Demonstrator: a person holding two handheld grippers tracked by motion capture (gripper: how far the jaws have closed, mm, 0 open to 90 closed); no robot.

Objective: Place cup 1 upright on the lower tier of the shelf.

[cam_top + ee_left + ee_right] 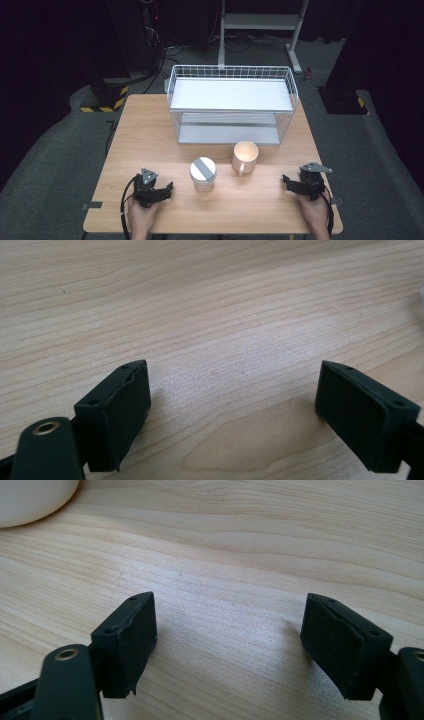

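Note:
A clear jar with a grey-and-white lid (203, 173) stands near the middle of the wooden table (150, 145). Right beside it is a cream mug (245, 156), its handle turned toward me. My left gripper (159, 191) rests low at the front left, open, jaws aimed right toward the jar. In the left gripper view, bare wood lies between its wide-apart jaws (235, 410). My right gripper (291, 183) sits at the front right, also open, facing left. The right gripper view shows its jaws (227, 645) empty, with the mug's base (30, 500) at top left.
A white wire two-tier rack (231, 102) stands at the back of the table, with flat white shelves. Beyond the table lie a dark floor, cables and a metal stand's base (260, 30). The table's front edge runs just beneath both hands.

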